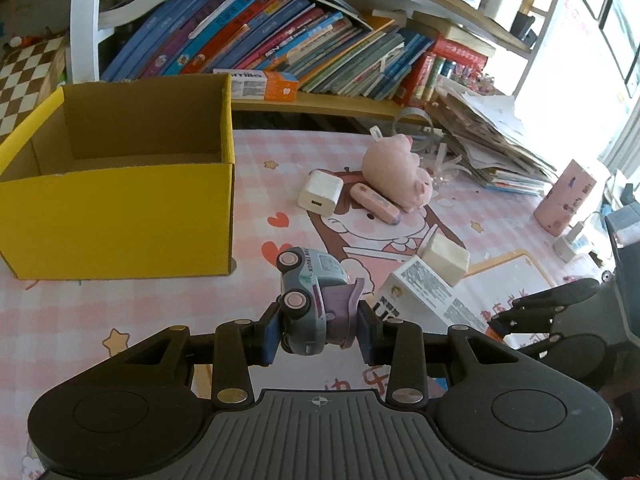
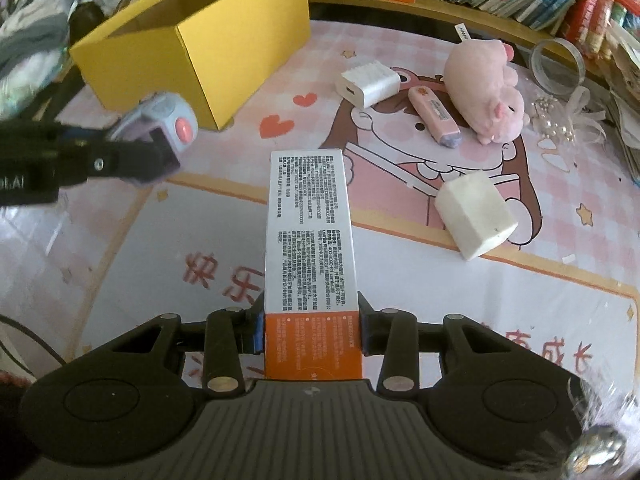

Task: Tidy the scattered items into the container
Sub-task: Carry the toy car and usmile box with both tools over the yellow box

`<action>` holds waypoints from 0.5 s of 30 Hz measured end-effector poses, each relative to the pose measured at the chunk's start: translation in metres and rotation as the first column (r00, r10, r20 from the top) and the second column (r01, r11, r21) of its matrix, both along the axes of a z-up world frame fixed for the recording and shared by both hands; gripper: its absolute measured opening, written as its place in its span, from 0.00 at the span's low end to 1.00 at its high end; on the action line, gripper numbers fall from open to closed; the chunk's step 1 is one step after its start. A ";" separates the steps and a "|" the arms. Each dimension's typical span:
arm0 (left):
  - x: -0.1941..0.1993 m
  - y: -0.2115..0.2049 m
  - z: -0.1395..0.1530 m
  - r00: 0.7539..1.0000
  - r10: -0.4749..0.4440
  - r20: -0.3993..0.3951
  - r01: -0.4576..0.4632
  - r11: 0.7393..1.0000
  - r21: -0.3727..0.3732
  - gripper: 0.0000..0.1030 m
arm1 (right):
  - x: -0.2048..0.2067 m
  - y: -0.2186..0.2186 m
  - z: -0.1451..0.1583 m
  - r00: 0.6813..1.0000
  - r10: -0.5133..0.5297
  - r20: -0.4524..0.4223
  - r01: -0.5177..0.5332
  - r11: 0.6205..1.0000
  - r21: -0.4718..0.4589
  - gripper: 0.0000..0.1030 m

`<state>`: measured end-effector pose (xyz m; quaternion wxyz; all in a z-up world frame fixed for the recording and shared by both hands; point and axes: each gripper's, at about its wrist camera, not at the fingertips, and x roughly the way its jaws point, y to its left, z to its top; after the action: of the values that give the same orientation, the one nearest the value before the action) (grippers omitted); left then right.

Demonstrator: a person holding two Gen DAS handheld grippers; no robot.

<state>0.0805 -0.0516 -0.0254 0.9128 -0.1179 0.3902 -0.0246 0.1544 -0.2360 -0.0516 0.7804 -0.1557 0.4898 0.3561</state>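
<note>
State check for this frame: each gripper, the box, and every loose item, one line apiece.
left gripper: shut on toy truck
right gripper: shut on long carton
yellow box: open-topped, upright
white charger: on table
pink highlighter: lying capped
pink plush: on its side
white block: on table

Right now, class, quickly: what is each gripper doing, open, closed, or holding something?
Left gripper: closed on the toy truck.
Right gripper: closed on the white and orange carton.

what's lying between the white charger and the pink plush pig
A pink highlighter pen lies between the charger and the pig, touching the pig; both wrist views show it.
</note>
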 end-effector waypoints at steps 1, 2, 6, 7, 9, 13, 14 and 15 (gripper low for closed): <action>-0.001 0.002 0.001 1.000 -0.005 0.002 0.005 1.000 0.000 0.36 | -0.001 0.001 0.002 1.000 -0.011 -0.002 0.011 1.000 0.006 0.36; -0.002 0.003 0.001 1.000 -0.011 0.005 0.011 1.000 -0.001 0.36 | -0.003 0.002 0.003 1.000 -0.020 0.000 0.020 1.000 0.010 0.36; -0.006 0.010 0.004 0.999 -0.031 0.015 0.031 1.000 -0.004 0.35 | -0.008 0.006 0.012 0.998 -0.056 0.010 0.056 0.998 0.028 0.36; -0.007 0.011 0.005 0.999 -0.036 0.019 0.036 0.999 -0.005 0.35 | -0.009 0.006 0.014 0.998 -0.065 0.013 0.064 0.997 0.033 0.36; -0.008 0.013 0.007 0.998 -0.049 0.027 0.049 0.999 -0.006 0.36 | -0.012 0.008 0.019 0.997 -0.077 0.021 0.076 0.996 0.041 0.36; -0.010 0.015 0.010 0.997 -0.070 0.041 0.071 0.997 -0.007 0.35 | -0.018 0.010 0.026 0.995 -0.095 0.035 0.093 0.994 0.053 0.36; -0.011 0.016 0.010 0.996 -0.073 0.045 0.073 0.997 -0.007 0.35 | -0.019 0.010 0.027 0.994 -0.098 0.039 0.096 0.994 0.055 0.36; -0.012 0.017 0.011 0.996 -0.076 0.048 0.076 0.997 -0.007 0.36 | -0.021 0.011 0.029 0.994 -0.102 0.042 0.100 0.993 0.057 0.36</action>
<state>0.0687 -0.0348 -0.0146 0.9198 -0.1064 0.3722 -0.0637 0.1337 -0.2251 -0.0226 0.8122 -0.1173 0.4694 0.3259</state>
